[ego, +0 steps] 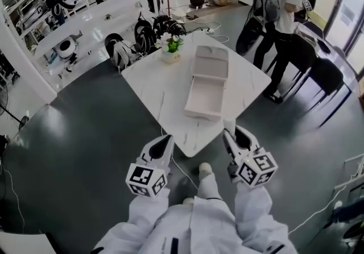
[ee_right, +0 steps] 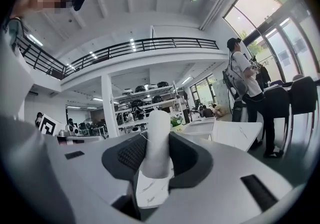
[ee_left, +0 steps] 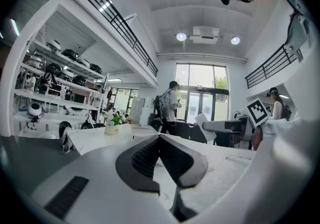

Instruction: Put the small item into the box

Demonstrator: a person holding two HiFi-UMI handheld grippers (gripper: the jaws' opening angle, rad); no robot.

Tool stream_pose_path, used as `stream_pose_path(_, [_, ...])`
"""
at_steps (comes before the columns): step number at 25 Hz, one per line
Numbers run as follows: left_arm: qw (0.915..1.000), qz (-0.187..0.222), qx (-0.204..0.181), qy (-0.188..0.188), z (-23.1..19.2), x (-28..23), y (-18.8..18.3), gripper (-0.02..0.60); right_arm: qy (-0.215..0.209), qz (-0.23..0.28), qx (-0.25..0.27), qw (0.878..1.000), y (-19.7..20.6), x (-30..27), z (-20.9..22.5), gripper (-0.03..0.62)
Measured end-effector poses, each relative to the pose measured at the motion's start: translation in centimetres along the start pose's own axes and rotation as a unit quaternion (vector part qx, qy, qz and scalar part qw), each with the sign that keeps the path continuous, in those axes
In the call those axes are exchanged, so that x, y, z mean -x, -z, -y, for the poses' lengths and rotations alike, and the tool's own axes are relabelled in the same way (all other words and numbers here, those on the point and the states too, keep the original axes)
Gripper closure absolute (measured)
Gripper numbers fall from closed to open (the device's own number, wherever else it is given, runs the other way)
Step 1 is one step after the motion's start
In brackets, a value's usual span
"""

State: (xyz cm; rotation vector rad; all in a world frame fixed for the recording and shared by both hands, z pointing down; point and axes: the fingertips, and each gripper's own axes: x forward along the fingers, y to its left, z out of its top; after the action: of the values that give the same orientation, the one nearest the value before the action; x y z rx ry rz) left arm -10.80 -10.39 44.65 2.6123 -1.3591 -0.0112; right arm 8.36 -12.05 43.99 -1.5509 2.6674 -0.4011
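No word, brand or number is legible anywhere — only square marker patterns on the left gripper (ego: 166,139) and right gripper (ego: 233,133).

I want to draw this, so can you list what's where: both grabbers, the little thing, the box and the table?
left gripper: shut, empty
right gripper: shut on the small white cylinder
small white cylinder: sticks out past the right jaws, not yet in the box
box: open, lid folded back, on the table
table: white, also bears a potted plant near its far corner
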Motion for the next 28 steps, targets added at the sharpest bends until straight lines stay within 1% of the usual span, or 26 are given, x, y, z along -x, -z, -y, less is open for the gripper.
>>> stream_pose_path(7, [0.9997, -0.008, 0.007, -0.023, -2.4, -5.5, -0.1, 0.583, -0.017, -0.014, -0.007, 1.0, -1.1, -5.2, 4.5, 0.47])
stream_pose_path(12, [0.9987, -0.023, 0.018, -0.042, -4.2, -9.4, 0.6, 0.583, -0.033, -0.032, -0.01, 0.999, -1.6, -8.9, 7.4, 0.47])
stream_pose_path(17, [0.9969, -0.036, 0.032, -0.062, -6.1, -12.7, 1.7, 0.583, -0.047, -0.06, -0.003, 0.997, -1.4, -13.0, 9.9, 0.47])
stream_pose_path(24, [0.9933, -0.05, 0.051, -0.091, -8.3, -16.3, 3.1, 0.583, -0.084, -0.098, 0.006, 0.992, -0.4, -18.5, 12.6, 0.47])
stream_pose_path(28, [0.991, -0.06, 0.06, -0.103, -9.1, -18.2, 4.0, 0.583, -0.108, -0.134, 0.027, 0.985, 0.6, -21.0, 13.4, 0.47])
